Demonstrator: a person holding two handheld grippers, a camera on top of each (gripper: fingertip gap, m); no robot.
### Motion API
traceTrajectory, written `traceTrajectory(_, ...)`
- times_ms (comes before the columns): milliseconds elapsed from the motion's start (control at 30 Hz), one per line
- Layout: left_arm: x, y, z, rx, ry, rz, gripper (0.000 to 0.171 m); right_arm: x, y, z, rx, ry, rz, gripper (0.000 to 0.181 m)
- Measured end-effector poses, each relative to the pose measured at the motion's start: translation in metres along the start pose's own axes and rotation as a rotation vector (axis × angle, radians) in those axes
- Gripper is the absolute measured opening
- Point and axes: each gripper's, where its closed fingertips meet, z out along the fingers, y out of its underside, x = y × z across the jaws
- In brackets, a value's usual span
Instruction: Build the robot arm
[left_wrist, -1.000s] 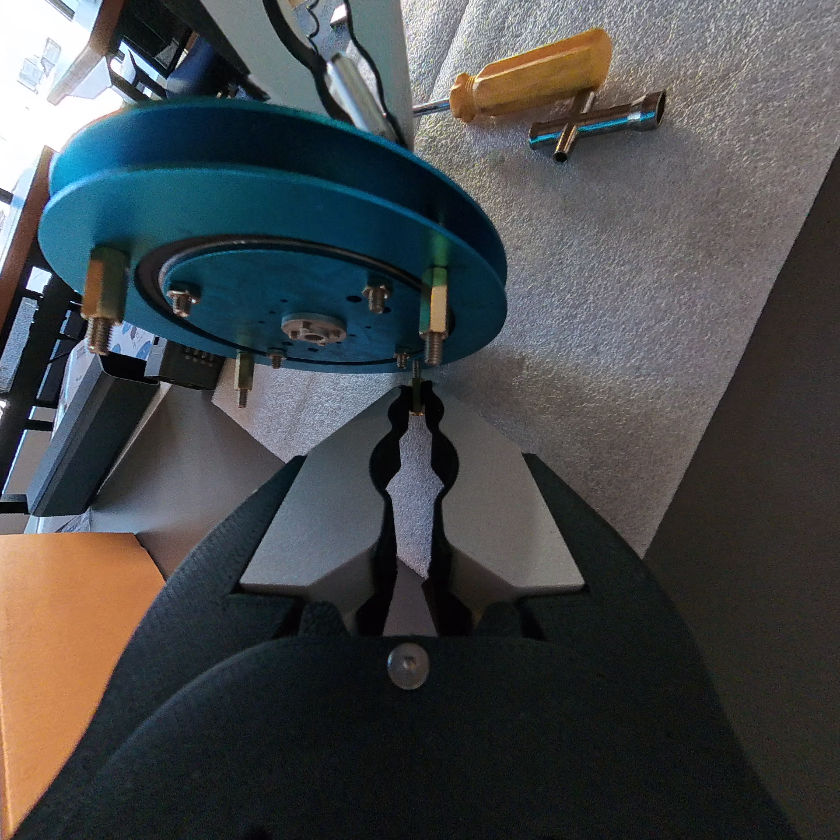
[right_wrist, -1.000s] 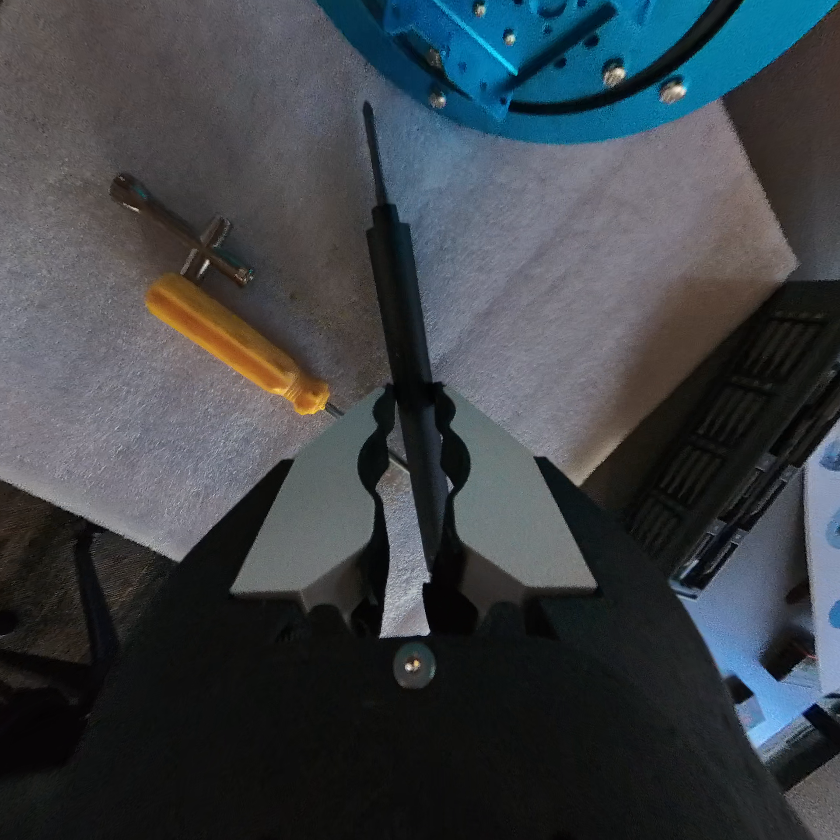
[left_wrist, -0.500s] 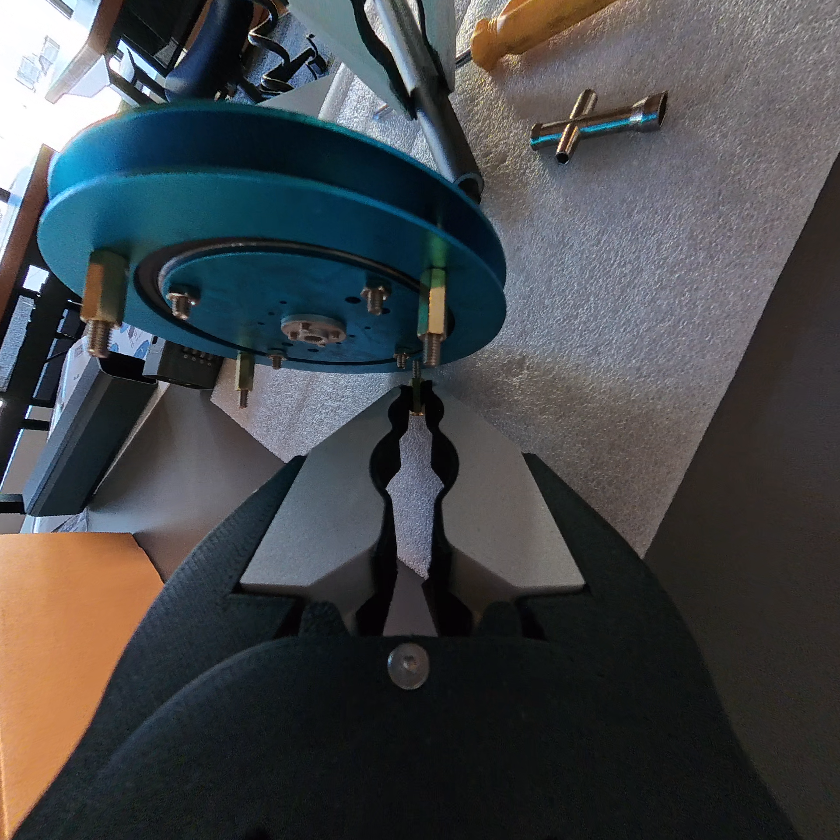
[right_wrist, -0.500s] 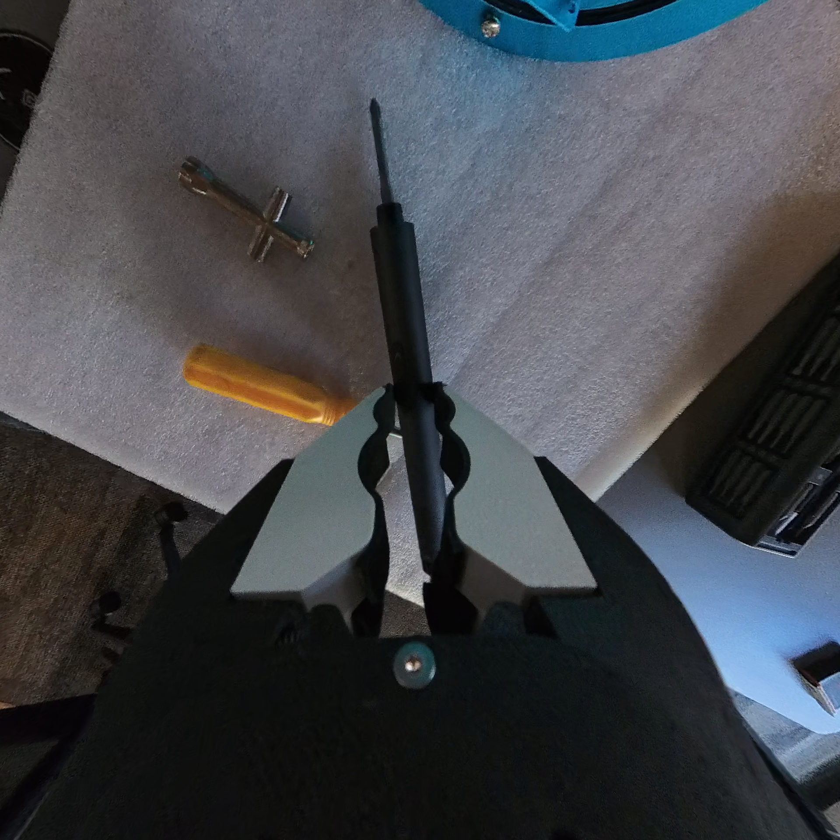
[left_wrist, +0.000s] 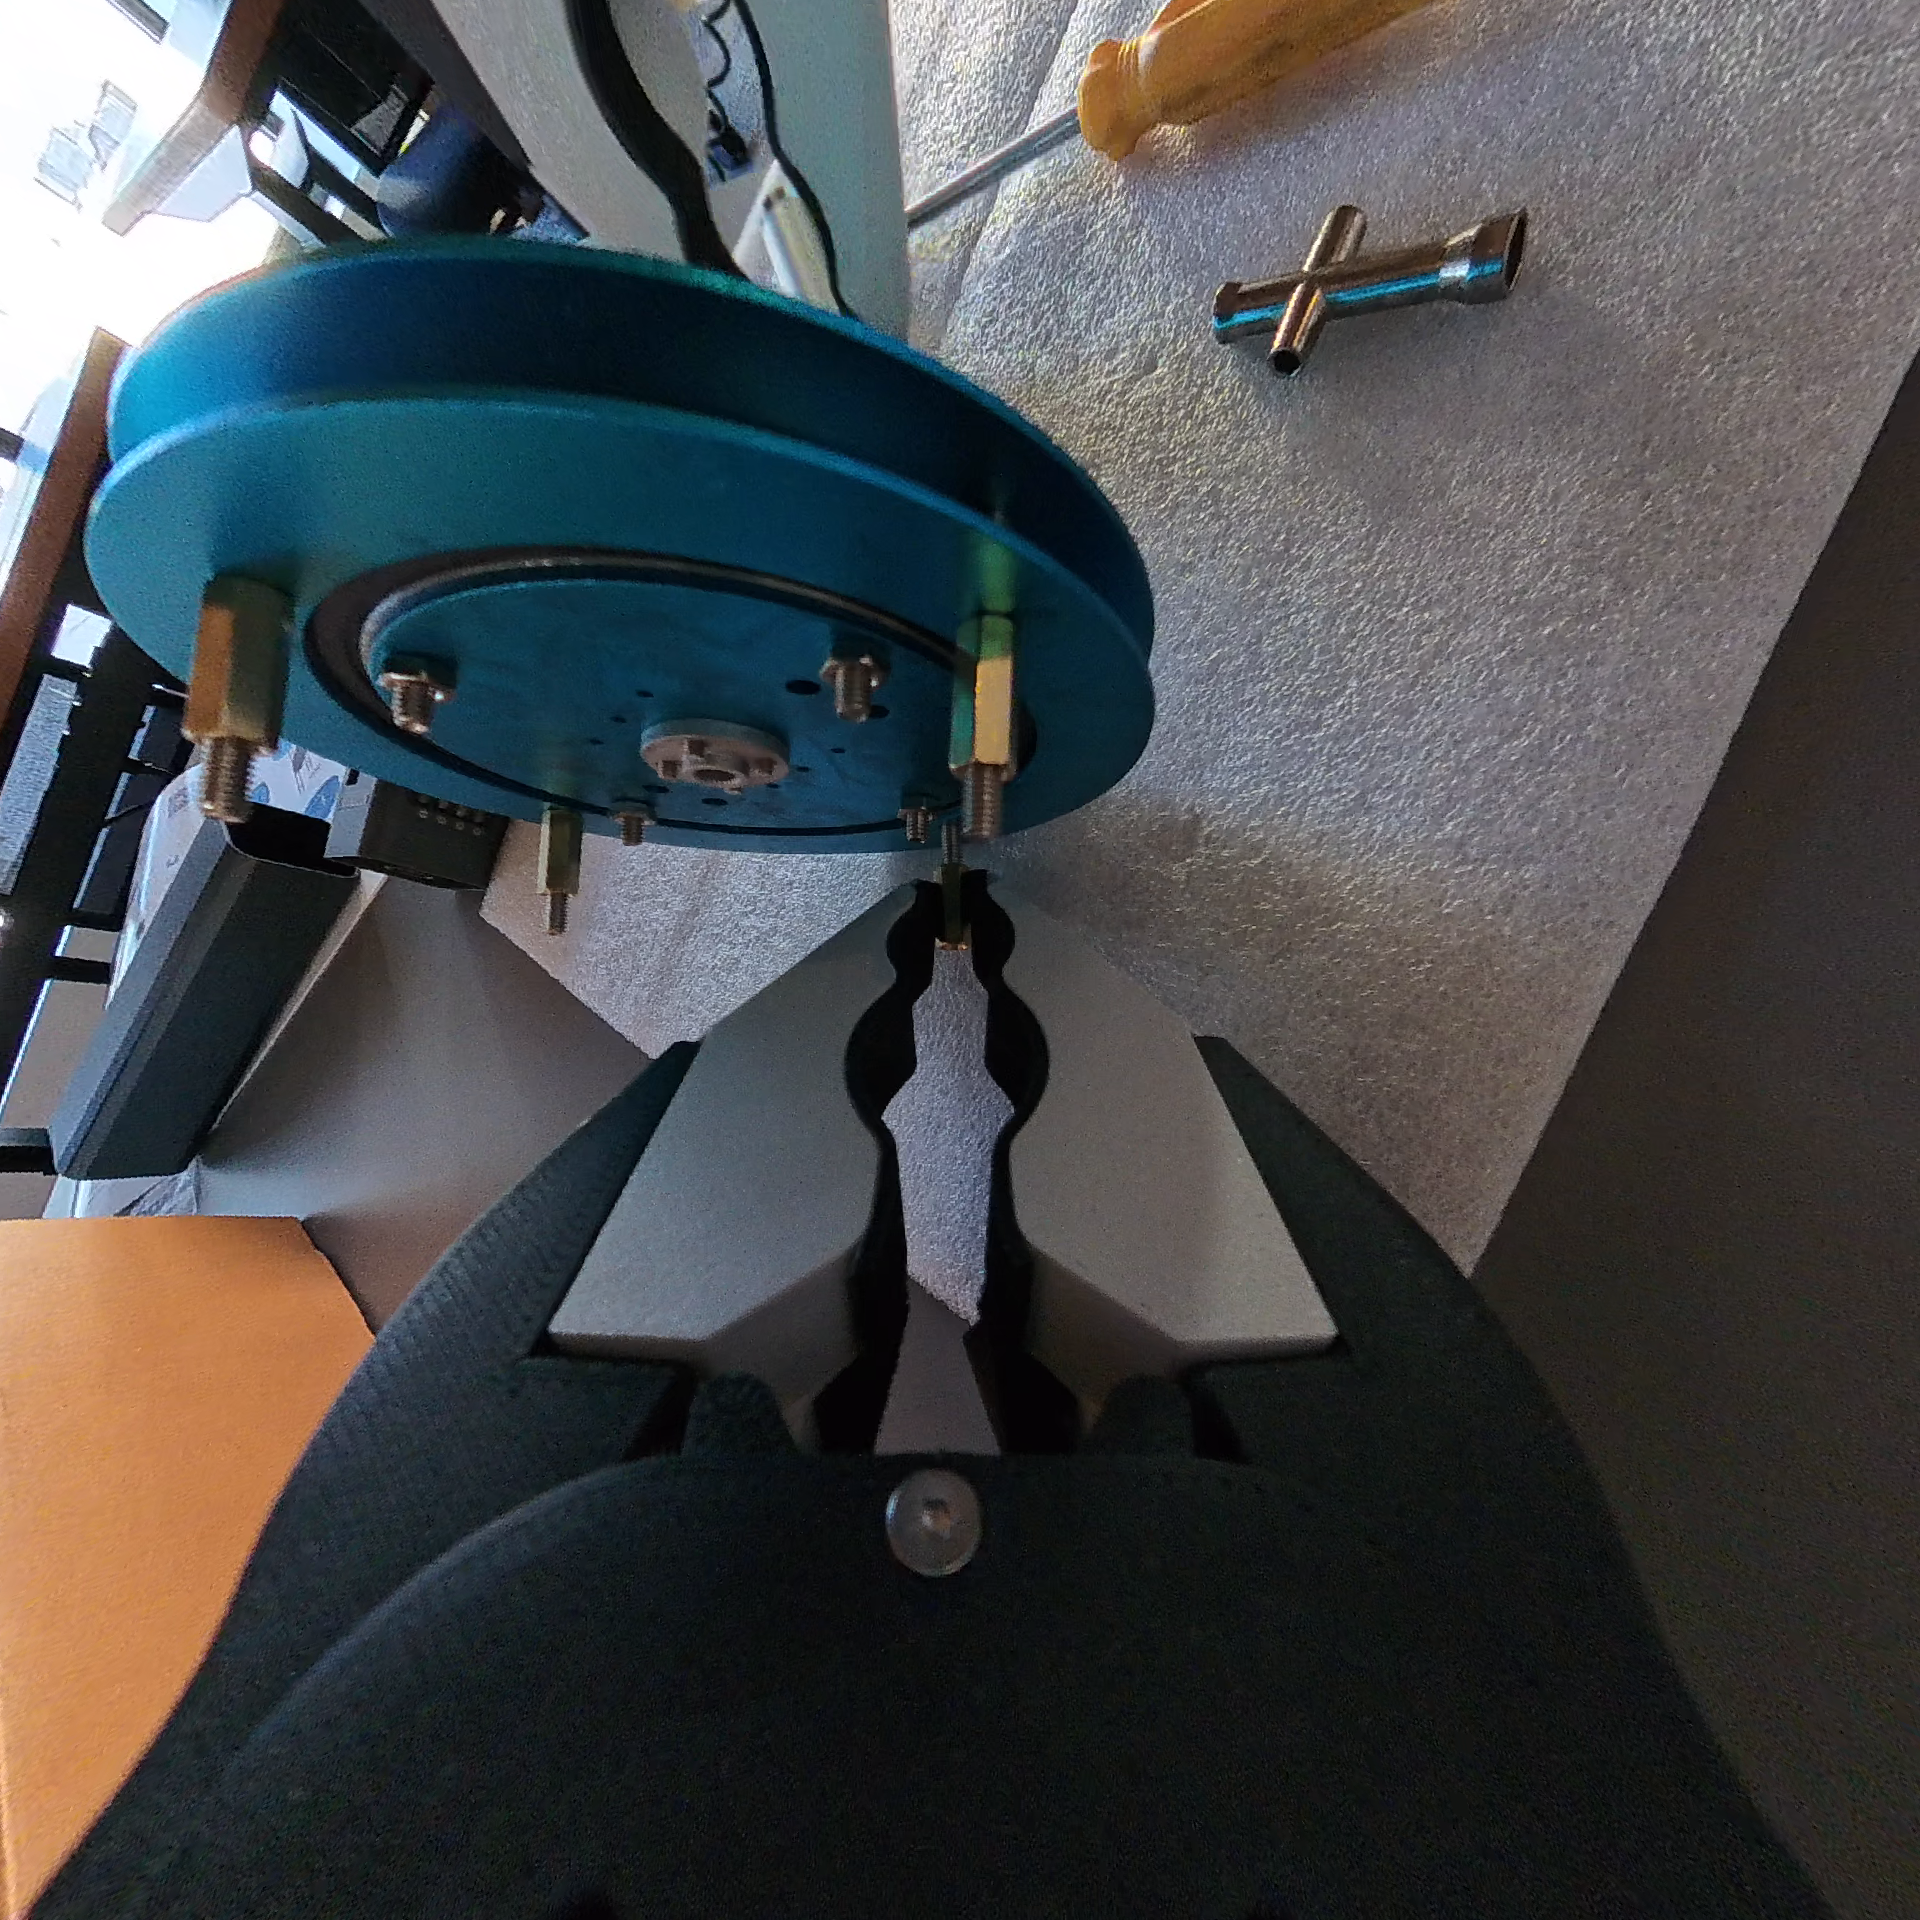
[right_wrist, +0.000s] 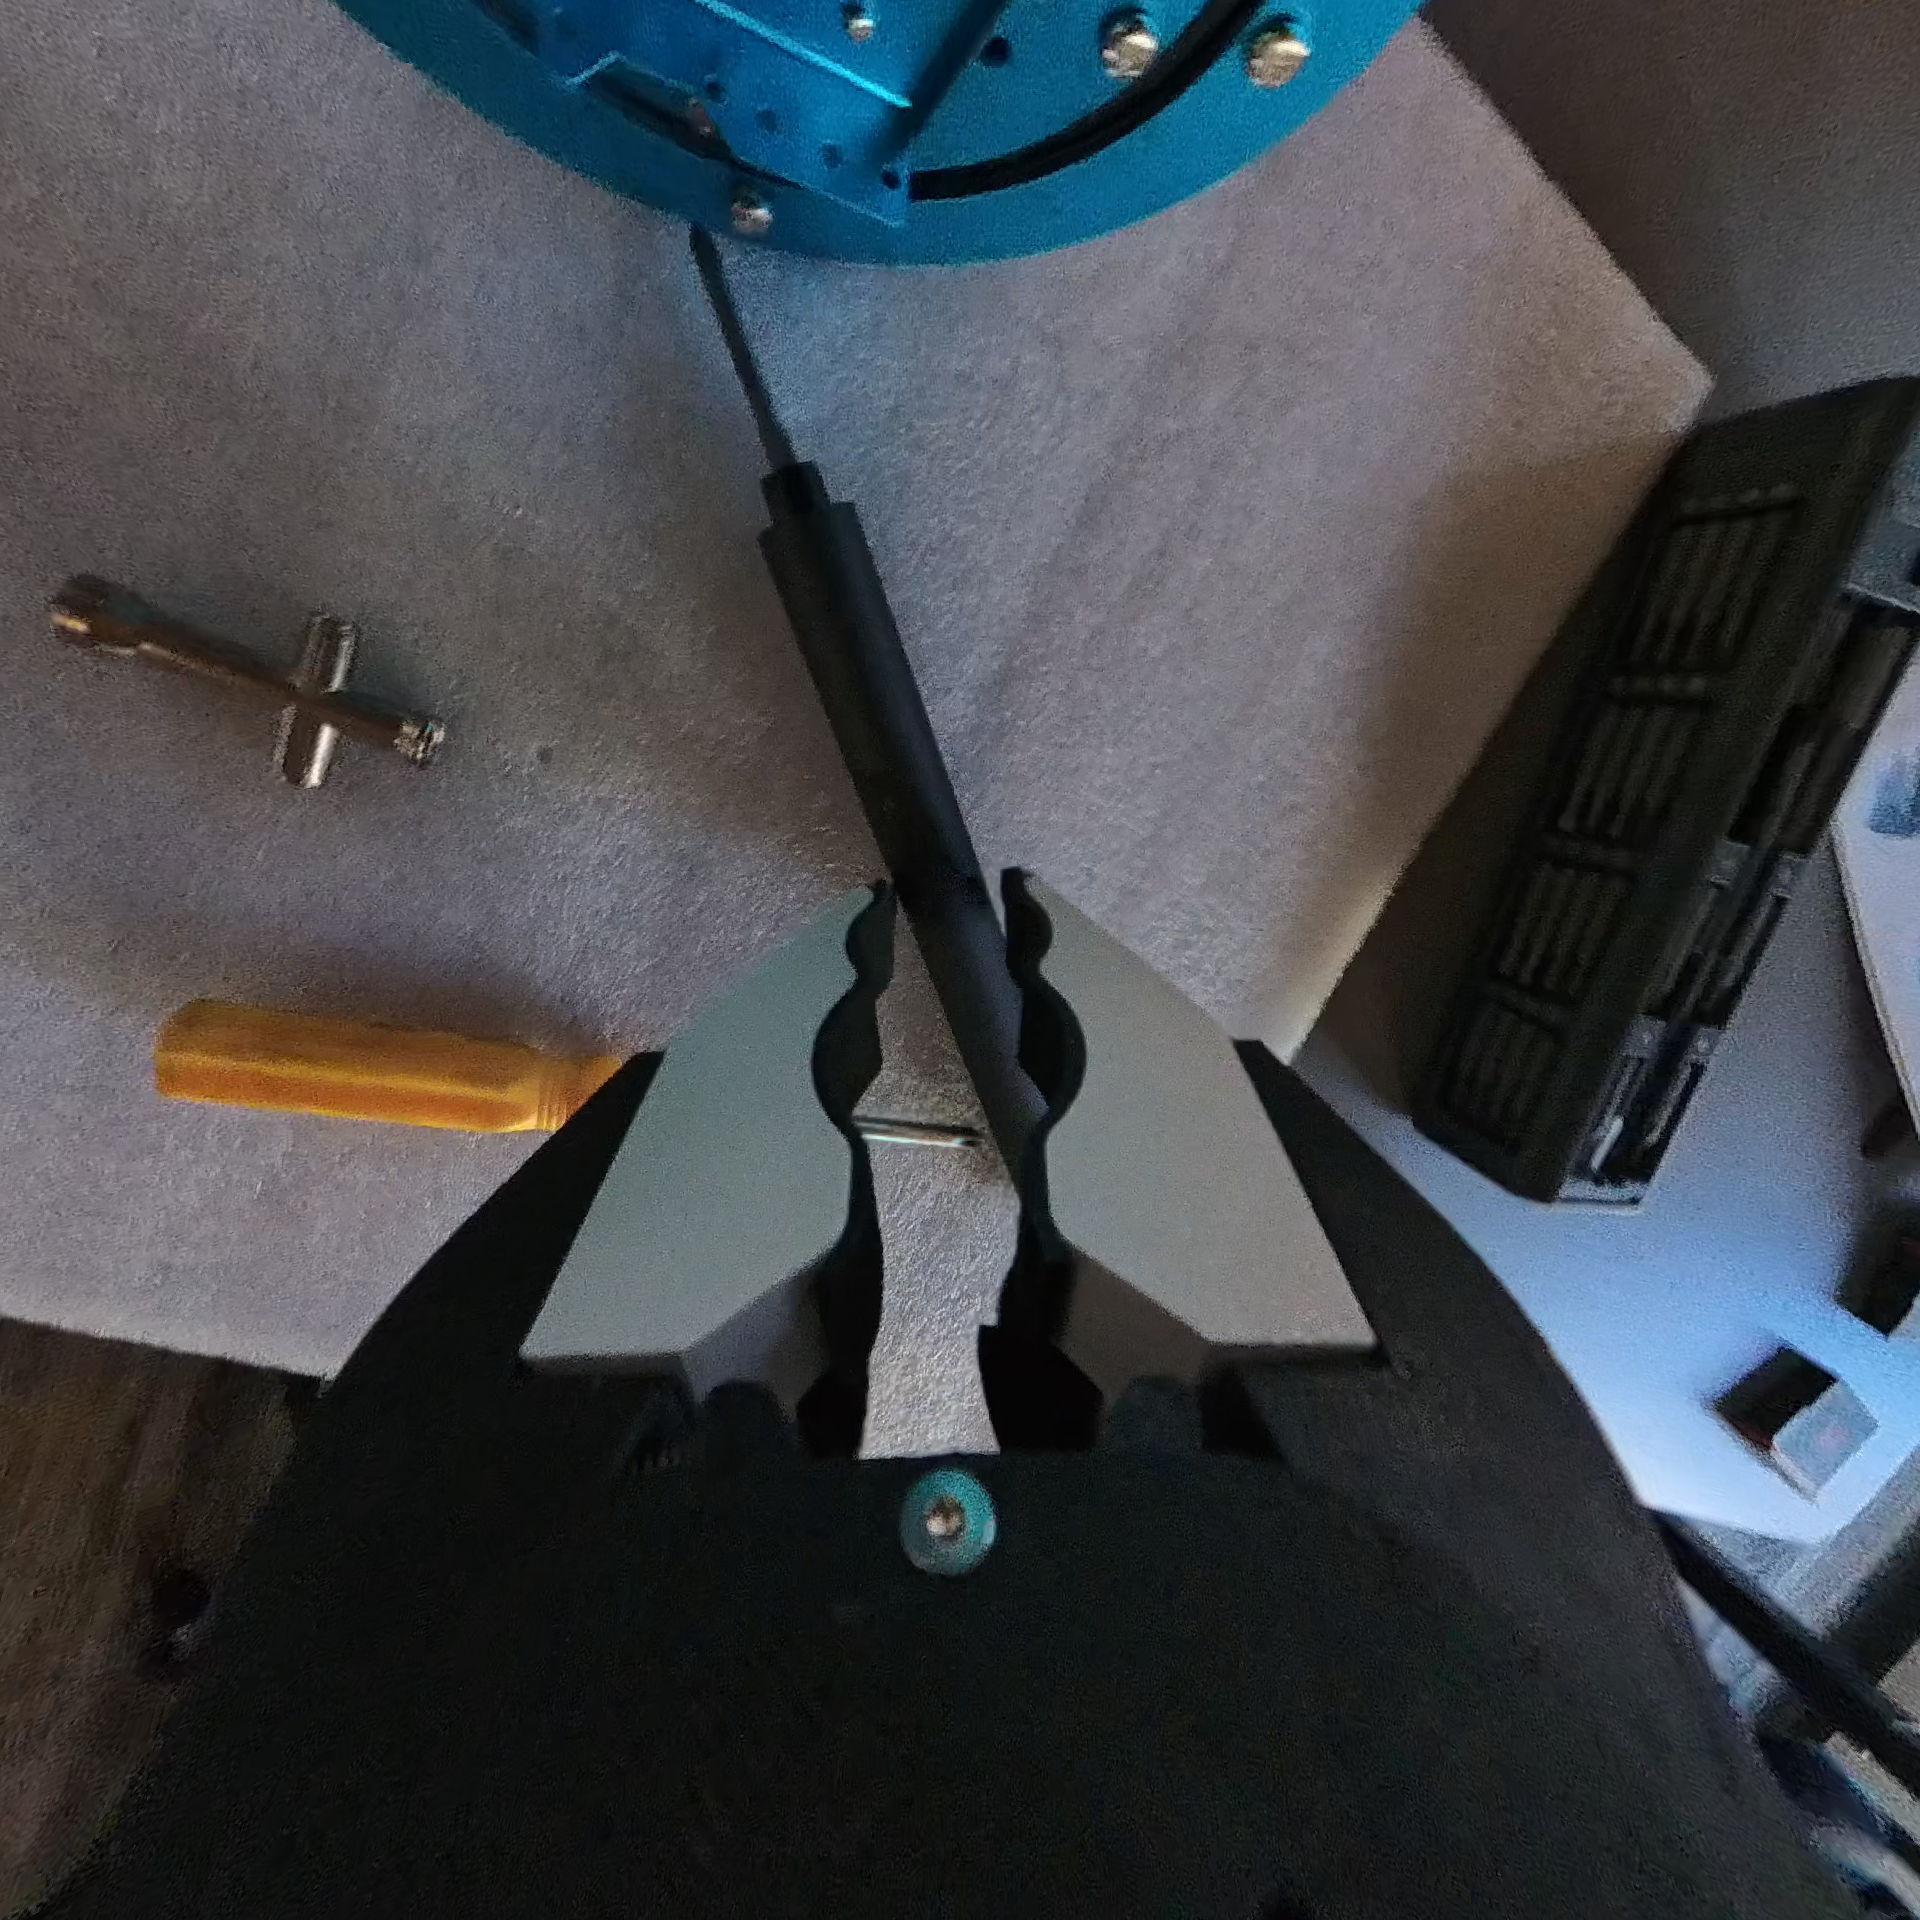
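My left tongs (left_wrist: 951, 914) are pinched narrow on a small brass standoff (left_wrist: 952, 906) sticking out from the rim of the blue disc assembly (left_wrist: 582, 509), which is tipped up on edge over the grey foam mat (left_wrist: 1351, 748). My right tongs (right_wrist: 945, 894) grip a dark precision screwdriver (right_wrist: 883, 727), its shaft slanting toward the disc; the tip sits right at a screw (right_wrist: 750, 214) on the disc's edge, though the blur leaves me unsure it is seated. Away from the disc, on the mat, lie a chrome cross wrench (right_wrist: 281, 686) and a yellow-handled screwdriver (right_wrist: 364, 1065). A black bit case (right_wrist: 1662, 810) rests off the mat, beside the disc.
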Motion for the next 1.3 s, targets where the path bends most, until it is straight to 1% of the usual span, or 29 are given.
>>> traceTrajectory(67,0.000,0.000,0.000,-0.001,-0.001,0.002,0.005,0.006,0.000,-0.016,0.080,0.079,0.144,0.024)
traceTrajectory(100,0.000,0.000,0.000,-0.001,-0.001,0.001,0.005,0.010,0.000,-0.028,0.149,0.134,0.262,0.024)
traceTrajectory(167,0.000,0.000,0.000,-0.002,-0.002,0.003,0.005,0.013,0.013,-0.049,0.259,0.222,0.602,0.022)
traceTrajectory(200,0.000,0.000,0.000,-0.002,-0.004,0.006,0.005,0.010,0.024,-0.054,0.285,0.238,0.790,0.016)
traceTrajectory(233,0.000,0.000,0.000,-0.003,-0.005,0.008,0.005,0.003,0.032,-0.054,0.307,0.220,0.929,0.009)
traceTrajectory(267,0.000,0.000,0.000,-0.004,-0.005,0.009,0.005,-0.002,0.037,-0.051,0.329,0.203,1.027,0.009)
traceTrajectory(300,0.000,0.000,0.000,-0.003,-0.004,0.007,0.005,-0.005,0.039,-0.048,0.345,0.194,1.098,0.010)
traceTrajectory(333,0.000,0.000,0.000,-0.003,-0.002,0.005,0.005,-0.009,0.040,-0.043,0.328,0.176,1.138,0.010)
traceTrajectory(400,0.000,0.000,0.000,-0.004,-0.004,0.008,0.005,-0.016,0.044,-0.035,0.230,0.176,1.178,0.018)
traceTrajectory(433,0.000,0.000,0.000,-0.004,-0.007,0.011,0.005,-0.019,0.036,-0.032,0.232,0.156,1.186,0.019)
traceTrajectory(467,0.000,0.000,0.000,-0.005,-0.010,0.014,0.005,-0.022,0.032,-0.028,0.198,0.147,1.184,0.019)
traceTrajectory(500,0.000,0.000,0.000,-0.006,-0.013,0.018,0.005,-0.027,0.036,-0.021,0.110,0.161,1.170,0.022)
traceTrajectory(533,0.000,0.000,0.000,-0.007,-0.016,0.022,0.005,-0.034,0.043,-0.015,0.006,0.172,1.147,0.020)
traceTrajectory(567,0.000,0.000,0.000,-0.007,-0.017,0.024,0.005,-0.041,0.046,-0.009,-0.068,0.154,1.108,0.013)
traceTrajectory(600,0.000,0.000,0.000,-0.007,-0.018,0.025,0.005,-0.038,0.044,-0.010,-0.067,0.176,1.083,0.010)
traceTrajectory(667,0.000,0.000,0.000,-0.007,-0.019,0.026,0.005,-0.041,0.037,-0.012,-0.038,0.126,1.070,0.004)
traceTrajectory(700,0.000,0.000,0.000,-0.006,-0.019,0.027,0.005,-0.037,0.039,-0.018,-0.024,0.150,1.063,0.003)
traceTrajectory(767,0.000,0.000,0.000,-0.006,-0.020,0.027,0.005,-0.020,0.042,-0.038,0.026,0.250,1.006,0.002)
traceTrajectory(833,0.000,0.000,0.000,-0.005,-0.019,0.026,0.005,0.002,0.028,-0.056,0.112,0.286,0.878,0.002)
traceTrajectory(867,0.000,0.000,-0.001,-0.005,-0.018,0.025,0.005,0.014,0.017,-0.062,0.140,0.288,0.767,0.003)
traceTrajectory(900,0.000,0.000,0.000,-0.005,-0.017,0.024,0.005,0.023,0.004,-0.064,0.151,0.282,0.626,0.003)
traceTrajectory(933,0.000,0.000,0.000,-0.004,-0.017,0.023,0.005,0.035,-0.003,-0.064,0.122,0.295,0.510,0.003)
traceTrajectory(1000,0.000,0.000,0.000,-0.004,-0.017,0.023,0.005,0.045,-0.023,-0.053,0.052,0.248,0.300,0.003)
traceTrajectory(1067,0.000,0.000,0.000,-0.004,-0.018,0.024,0.005,0.052,-0.042,-0.033,0.004,0.161,0.170,0.003)
traceTrajectory(1100,0.000,0.000,-0.001,-0.004,-0.018,0.023,0.005,0.055,-0.046,-0.021,-0.028,0.126,0.118,0.003)
traceTrajectory(1167,0.000,0.000,0.000,-0.003,-0.016,0.020,0.005,0.050,-0.051,0.006,-0.065,-0.011,0.085,0.003)
traceTrajectory(1233,0.000,0.000,-0.001,-0.002,-0.014,0.016,0.005,0.045,-0.049,0.030,-0.091,-0.117,0.129,0.004)
traceTrajectory(1267,0.000,0.000,0.000,-0.002,-0.013,0.014,0.005,0.043,-0.047,0.037,-0.094,-0.153,0.156,0.005)
traceTrajectory(1300,0.000,0.000,0.000,-0.001,-0.012,0.013,0.005,0.045,-0.050,0.034,-0.050,-0.159,0.182,0.005)
